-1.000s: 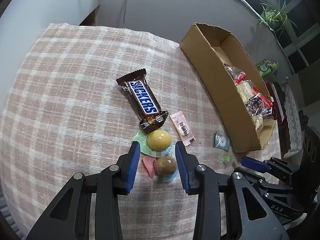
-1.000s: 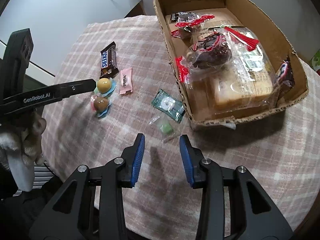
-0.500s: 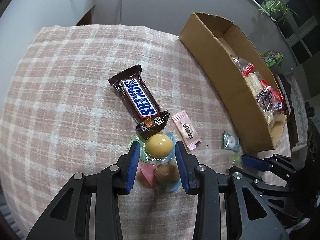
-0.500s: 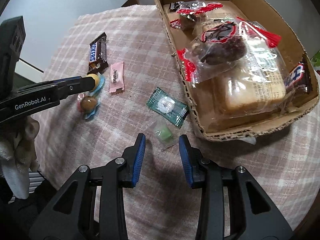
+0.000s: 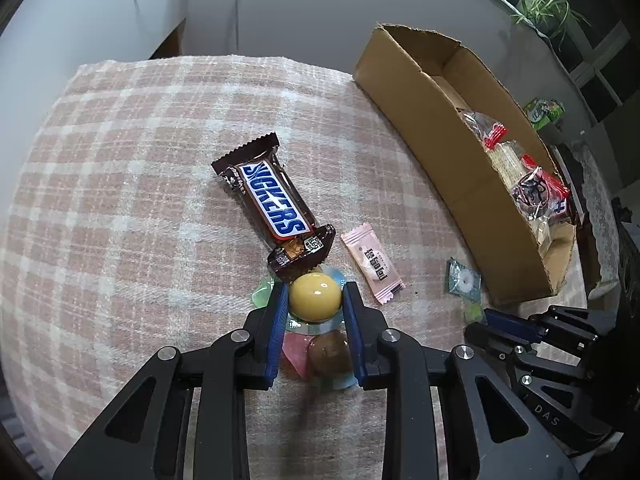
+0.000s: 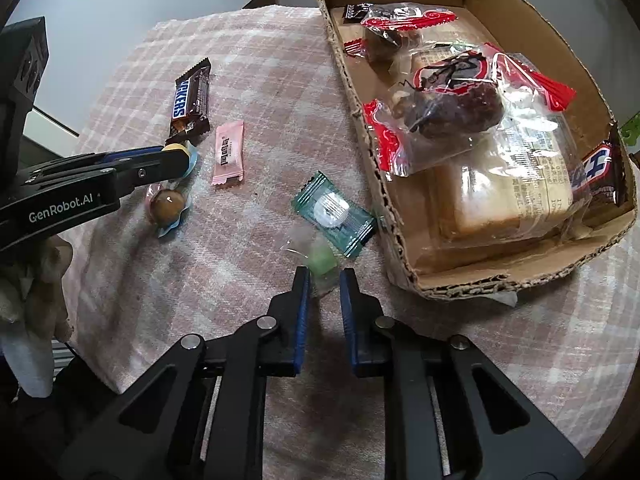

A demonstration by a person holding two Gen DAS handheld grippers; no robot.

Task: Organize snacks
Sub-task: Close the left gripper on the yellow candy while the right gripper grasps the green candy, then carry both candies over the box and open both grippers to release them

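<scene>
My left gripper (image 5: 314,292) points down at the table, its jaws closing with both blue pads against a round yellow candy (image 5: 316,297). A brown candy (image 5: 329,354) on a pink and blue wrapper lies under its fingers. A Snickers bar (image 5: 272,204) lies just beyond, and a pink sachet (image 5: 373,263) lies to the right. My right gripper (image 6: 324,276) is closing on a small green candy (image 6: 320,257) in clear wrap, which sits between its tips. A dark green mint packet (image 6: 334,213) lies just past it. The cardboard box (image 6: 404,248) stands to the right.
The box holds several wrapped snacks, among them a packed bread slice (image 6: 508,196), dark pastries in red and clear wrap (image 6: 452,108) and a chocolate bar (image 6: 598,172). A plaid cloth (image 5: 120,200) covers the table. A gloved hand (image 6: 32,304) holds the left gripper. A wall rises behind.
The left gripper moved forward from the brown candy to the yellow one and narrowed on it. The right gripper came down to the green candy and its jaws narrowed around it.
</scene>
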